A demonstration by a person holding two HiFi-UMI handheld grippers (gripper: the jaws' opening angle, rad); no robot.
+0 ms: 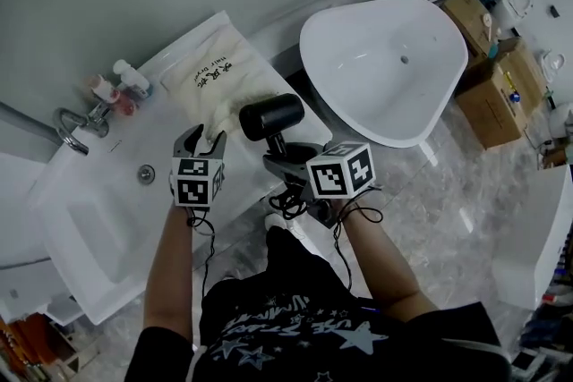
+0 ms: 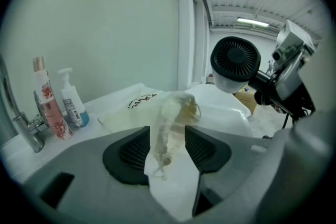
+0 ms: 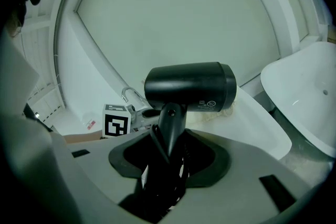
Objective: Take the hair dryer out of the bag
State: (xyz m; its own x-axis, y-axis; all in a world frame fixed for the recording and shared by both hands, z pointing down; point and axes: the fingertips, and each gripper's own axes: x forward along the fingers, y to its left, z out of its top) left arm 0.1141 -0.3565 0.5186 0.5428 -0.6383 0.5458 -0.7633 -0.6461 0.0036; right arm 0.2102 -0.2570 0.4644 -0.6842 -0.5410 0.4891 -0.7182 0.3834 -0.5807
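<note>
The black hair dryer (image 1: 270, 115) is out of the bag and held upright above the counter's front edge, its barrel (image 3: 190, 85) lying crosswise. My right gripper (image 1: 283, 162) is shut on its handle (image 3: 169, 128), with the black cord bunched between the jaws. The cream cloth bag (image 1: 219, 76) lies flat on the white counter with printed text on it. My left gripper (image 1: 202, 137) stands at the bag's near end. Its jaws are apart around a raised crumpled fold of the bag (image 2: 167, 123), and the pads do not press on it. The dryer's rear grille (image 2: 235, 60) shows in the left gripper view.
A sink basin (image 1: 81, 228) with a chrome faucet (image 1: 76, 125) is left of the bag. Two bottles (image 1: 125, 85) stand at the wall. A large white tub (image 1: 385, 67) is to the right, with cardboard boxes (image 1: 492, 85) beyond. The dryer's cord (image 1: 291, 206) hangs below my right gripper.
</note>
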